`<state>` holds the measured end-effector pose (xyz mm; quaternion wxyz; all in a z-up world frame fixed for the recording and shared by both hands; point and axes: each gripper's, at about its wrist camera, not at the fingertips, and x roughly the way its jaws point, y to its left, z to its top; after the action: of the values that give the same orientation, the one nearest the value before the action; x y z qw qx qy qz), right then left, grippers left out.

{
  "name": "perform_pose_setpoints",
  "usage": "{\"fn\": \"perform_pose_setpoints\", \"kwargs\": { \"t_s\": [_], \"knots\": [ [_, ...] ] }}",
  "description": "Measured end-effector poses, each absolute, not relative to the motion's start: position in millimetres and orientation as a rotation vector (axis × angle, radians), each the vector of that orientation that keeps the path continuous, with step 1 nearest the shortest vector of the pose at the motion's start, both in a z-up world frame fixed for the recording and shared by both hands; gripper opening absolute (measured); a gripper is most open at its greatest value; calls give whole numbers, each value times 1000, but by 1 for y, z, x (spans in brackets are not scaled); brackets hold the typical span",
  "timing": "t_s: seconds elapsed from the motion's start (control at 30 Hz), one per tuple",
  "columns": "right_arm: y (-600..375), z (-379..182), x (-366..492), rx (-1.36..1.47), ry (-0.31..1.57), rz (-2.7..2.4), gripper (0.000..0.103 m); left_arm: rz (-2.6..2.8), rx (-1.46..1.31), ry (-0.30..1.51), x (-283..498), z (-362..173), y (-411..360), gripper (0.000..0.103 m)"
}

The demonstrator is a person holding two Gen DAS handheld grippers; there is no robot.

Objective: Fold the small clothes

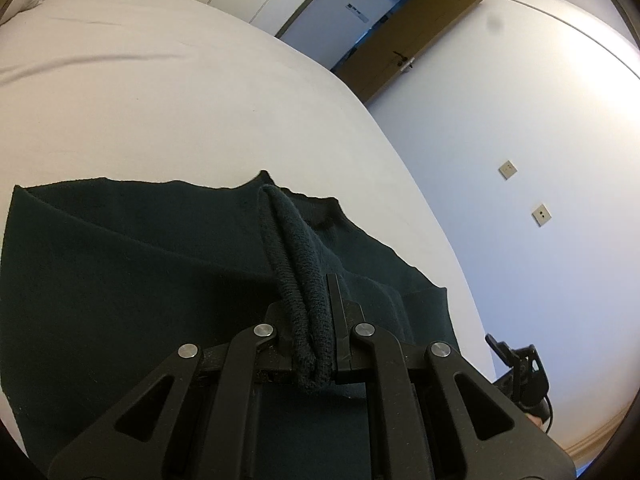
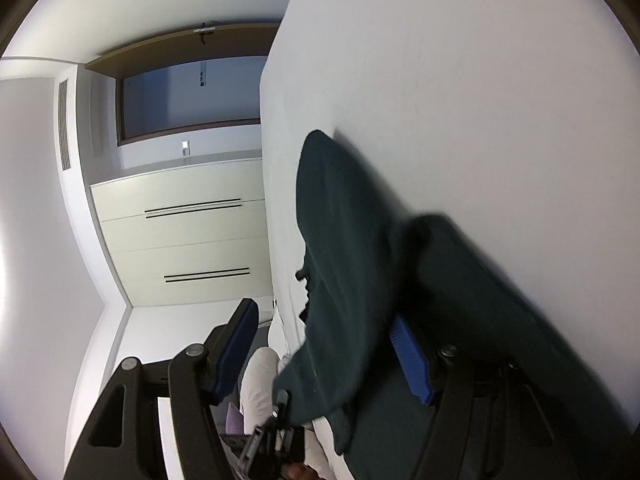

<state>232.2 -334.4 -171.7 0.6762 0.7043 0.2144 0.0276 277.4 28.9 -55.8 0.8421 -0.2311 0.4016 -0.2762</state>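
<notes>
The dark green garment sprawls across the lower frame on the white bed. The left hand-held gripper pinches a ribbed fold that could slip if tugged; the right hand-held gripper, spread wide, may snag loose cloth.

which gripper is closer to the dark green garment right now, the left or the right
Left. The left gripper is shut on a bunched fold of the dark green garment. The right gripper is open, the cloth draped between its fingers, unclamped.
</notes>
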Motion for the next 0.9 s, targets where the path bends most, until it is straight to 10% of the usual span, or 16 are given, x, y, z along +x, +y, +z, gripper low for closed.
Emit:
{"fn": "perform_pose_setpoints", "kwargs": {
  "t_s": [0.9],
  "knots": [
    [-362, -182, 248, 1509, 315, 20, 47, -521, -441, 973, 278, -131, 29, 11]
  ]
}}
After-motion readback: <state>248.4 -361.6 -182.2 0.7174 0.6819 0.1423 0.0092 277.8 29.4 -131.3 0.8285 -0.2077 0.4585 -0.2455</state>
